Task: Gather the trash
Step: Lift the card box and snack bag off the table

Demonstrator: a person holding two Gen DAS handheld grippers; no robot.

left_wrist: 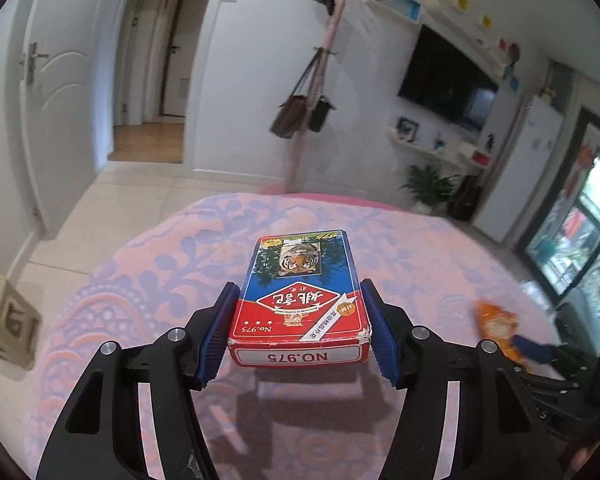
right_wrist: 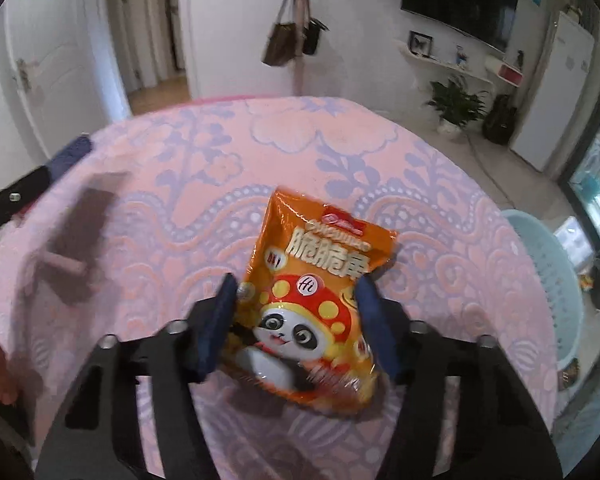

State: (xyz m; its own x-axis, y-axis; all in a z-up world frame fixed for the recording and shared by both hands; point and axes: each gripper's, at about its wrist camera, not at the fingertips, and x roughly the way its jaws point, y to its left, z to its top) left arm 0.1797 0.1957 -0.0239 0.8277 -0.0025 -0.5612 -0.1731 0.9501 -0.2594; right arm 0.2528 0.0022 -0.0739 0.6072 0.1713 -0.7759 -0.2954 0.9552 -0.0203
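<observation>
In the left wrist view my left gripper (left_wrist: 298,332) is shut on a red and blue playing-card box (left_wrist: 298,300) with a tiger picture, held a little above the pink patterned tablecloth (left_wrist: 160,264). In the right wrist view my right gripper (right_wrist: 298,324) is shut on an orange snack bag (right_wrist: 312,304) with a panda on it, lifted over the tablecloth (right_wrist: 160,168). The snack bag and right gripper also show blurred at the right of the left wrist view (left_wrist: 500,328). The card box shows blurred at the left of the right wrist view (right_wrist: 80,232).
A light blue plastic basket (right_wrist: 556,280) stands on the floor right of the table. A beige box (left_wrist: 8,320) sits on the floor to the left. A coat stand with bags (left_wrist: 308,112), potted plant (left_wrist: 428,188), TV (left_wrist: 448,80) and white fridge (left_wrist: 516,168) line the far wall.
</observation>
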